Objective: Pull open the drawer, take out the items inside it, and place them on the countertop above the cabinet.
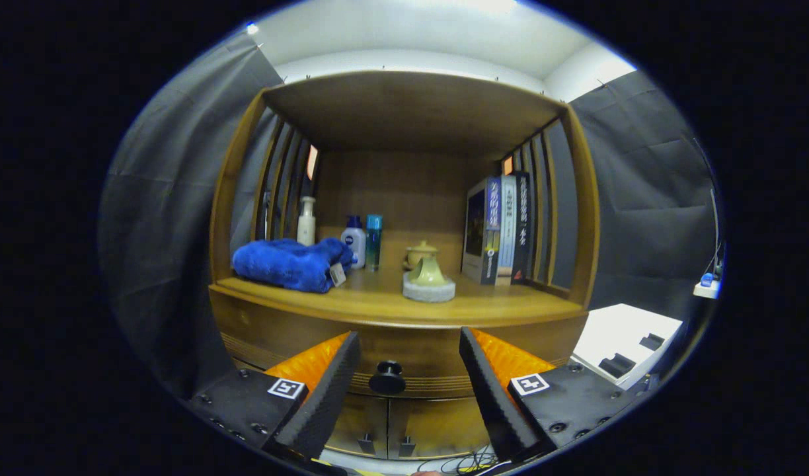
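A wooden cabinet stands ahead with its drawer [285, 337] closed under the countertop [378, 301]. The drawer's dark round knob [386, 377] sits between my two fingers, a little beyond their tips. My gripper [410, 347] is open and touches nothing. On the countertop lie a folded blue towel [289, 262], a white pump bottle [306, 221], a white bottle with a blue cap [354, 241], a teal can [373, 241], a small pale teapot [420, 253] and a green ornament on a grey round base [429, 281]. What is inside the drawer is hidden.
Several books [500, 228] stand upright at the right end of the countertop. Two lower cabinet doors [388, 430] with small handles are below the drawer. A white box [626, 340] stands to the cabinet's right. Cables lie on the floor under the fingers.
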